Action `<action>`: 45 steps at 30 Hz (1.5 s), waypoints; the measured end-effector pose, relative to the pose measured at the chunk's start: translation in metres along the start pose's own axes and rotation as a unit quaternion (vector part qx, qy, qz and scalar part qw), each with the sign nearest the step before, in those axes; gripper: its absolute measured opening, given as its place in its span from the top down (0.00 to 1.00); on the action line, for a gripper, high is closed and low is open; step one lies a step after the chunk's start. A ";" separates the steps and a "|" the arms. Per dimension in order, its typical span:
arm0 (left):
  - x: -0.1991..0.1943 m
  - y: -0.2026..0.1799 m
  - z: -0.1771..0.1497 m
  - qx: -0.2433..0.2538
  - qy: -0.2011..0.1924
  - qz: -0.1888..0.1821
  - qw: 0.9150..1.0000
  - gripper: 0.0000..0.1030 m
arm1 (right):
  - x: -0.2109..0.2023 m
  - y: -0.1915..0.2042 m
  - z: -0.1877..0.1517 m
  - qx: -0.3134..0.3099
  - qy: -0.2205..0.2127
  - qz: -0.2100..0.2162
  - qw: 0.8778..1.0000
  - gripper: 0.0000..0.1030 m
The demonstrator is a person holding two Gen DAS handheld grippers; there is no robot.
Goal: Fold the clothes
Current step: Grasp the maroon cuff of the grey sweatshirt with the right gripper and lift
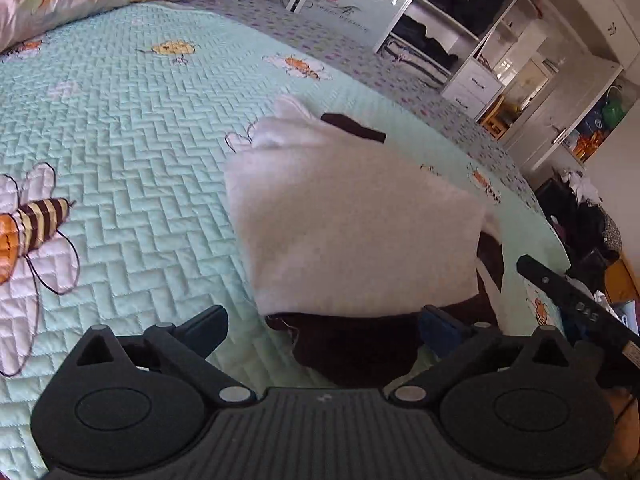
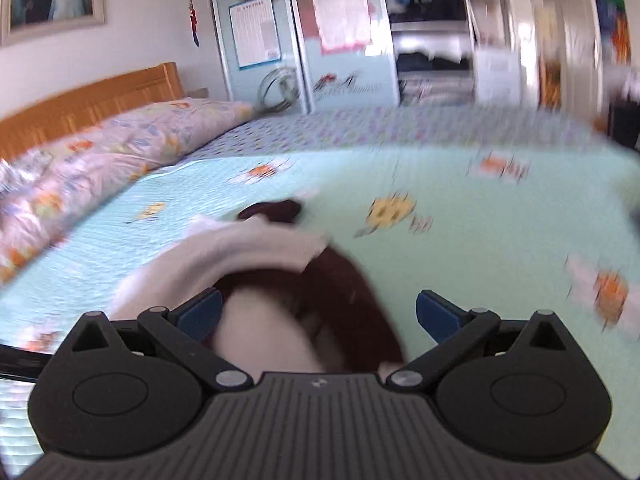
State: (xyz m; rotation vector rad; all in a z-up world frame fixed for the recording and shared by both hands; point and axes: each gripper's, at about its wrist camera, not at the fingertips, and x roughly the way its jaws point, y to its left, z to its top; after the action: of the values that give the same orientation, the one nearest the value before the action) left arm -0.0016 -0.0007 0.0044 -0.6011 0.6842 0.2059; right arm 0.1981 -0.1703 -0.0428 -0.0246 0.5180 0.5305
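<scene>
The bed (image 1: pixel 120 120) fills both views, covered by a pale green quilt (image 1: pixel 160 208) stitched in a zigzag pattern with bee patches sewn on, soft and slightly puffy. A flowered duvet (image 2: pixel 100 152) is bunched along the wooden headboard (image 2: pixel 92 100), and an open wardrobe (image 1: pixel 440 32) stands beyond the far edge.

Near the middle of the bed lies the garment (image 1: pixel 352 232), a white fleecy piece with dark brown trim (image 1: pixel 360 344), partly folded into a rough rectangle. The white top layer looks thick and fuzzy; the brown edge sticks out toward the cameras and at the far corner.

The left gripper (image 1: pixel 324 328) hovers just short of the brown hem with its jaws spread wide and nothing between them. The right gripper (image 2: pixel 320 312) is also spread wide; the rumpled cloth sits between its blue pads (image 2: pixel 436 316) but they do not appear to press on it, and that view is blurred.

The likely trouble, as I judge it: the fleece is bulky and springy, so a pinch could catch only the top layer and pull the fold open. Pinching too deep could snag the quilt as well and drag it along.
</scene>
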 end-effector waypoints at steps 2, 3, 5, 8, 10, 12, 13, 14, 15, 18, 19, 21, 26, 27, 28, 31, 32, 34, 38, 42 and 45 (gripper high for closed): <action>-0.010 -0.011 0.005 0.017 -0.035 0.028 0.999 0.01 | 0.017 0.002 0.002 -0.052 0.004 -0.044 0.998 0.00; -0.012 -0.018 0.008 0.025 -0.052 0.049 0.997 0.01 | 0.025 0.001 0.002 -0.080 0.006 -0.062 0.995 0.01; -0.008 -0.028 0.012 0.033 -0.071 0.089 0.993 0.01 | 0.043 0.006 0.000 -0.131 0.012 -0.085 0.988 0.01; 0.010 -0.008 0.018 0.010 -0.070 0.128 0.989 0.01 | 0.061 0.026 -0.007 -0.181 0.018 -0.084 0.980 0.10; 0.035 0.009 0.021 -0.023 -0.051 0.170 0.984 0.01 | 0.067 0.040 -0.006 -0.196 0.021 -0.073 0.978 0.16; 0.057 0.029 0.017 -0.046 -0.043 0.196 0.979 0.01 | 0.069 0.049 -0.006 -0.207 0.017 -0.064 0.976 0.19; 0.064 0.037 0.015 -0.051 -0.038 0.205 0.977 0.01 | 0.069 0.051 -0.006 -0.214 0.016 -0.062 0.975 0.20; 0.070 0.043 0.016 -0.052 -0.029 0.214 0.975 0.01 | 0.065 0.052 -0.004 -0.220 0.019 -0.057 0.974 0.23; 0.073 0.048 0.017 -0.053 -0.021 0.218 0.974 0.01 | 0.065 0.053 -0.005 -0.221 0.023 -0.051 0.974 0.24; 0.075 0.057 0.014 -0.054 -0.015 0.217 0.975 0.01 | 0.074 0.049 -0.005 -0.203 0.044 -0.040 0.977 0.31; 0.073 0.058 0.013 -0.056 -0.011 0.215 0.975 0.01 | 0.079 0.048 -0.004 -0.193 0.050 -0.042 0.979 0.32; 0.071 0.060 0.012 -0.058 -0.012 0.209 0.976 0.01 | 0.088 0.044 0.002 -0.148 0.068 -0.041 0.986 0.50; 0.068 0.058 0.010 -0.055 -0.015 0.202 0.978 0.01 | 0.074 0.064 0.013 -0.078 0.059 -0.022 0.995 0.73; 0.067 0.056 0.010 -0.052 -0.018 0.201 0.978 0.01 | 0.064 0.073 0.017 -0.068 0.051 -0.006 0.996 0.73; 0.066 0.056 0.010 -0.049 -0.021 0.199 0.979 0.01 | 0.055 0.082 0.023 -0.056 0.045 0.016 0.997 0.73; 0.062 0.057 0.009 -0.046 -0.033 0.194 0.979 0.01 | 0.031 0.110 0.044 -0.017 0.034 0.085 0.996 0.74; 0.059 0.059 0.009 -0.049 -0.039 0.190 0.980 0.01 | 0.025 0.115 0.054 0.010 0.036 0.116 0.993 0.76; 0.054 0.066 0.009 -0.061 -0.051 0.185 0.980 0.01 | 0.017 0.122 0.077 0.071 0.040 0.169 0.982 0.76; 0.048 0.080 0.012 -0.073 -0.058 0.187 0.978 0.01 | 0.004 0.134 0.134 0.130 0.010 0.202 0.971 0.77; 0.045 0.089 0.014 -0.091 -0.073 0.187 0.975 0.01 | -0.019 0.156 0.194 0.124 -0.044 0.221 0.966 0.77; 0.046 0.094 0.014 -0.112 -0.087 0.177 0.974 0.01 | -0.042 0.174 0.238 0.113 -0.099 0.234 0.961 0.78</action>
State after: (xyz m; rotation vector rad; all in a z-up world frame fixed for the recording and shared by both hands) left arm 0.0060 0.0827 -0.0591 -0.6646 0.5986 0.6686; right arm 0.1929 -0.0027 0.2034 0.3748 0.3848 0.9221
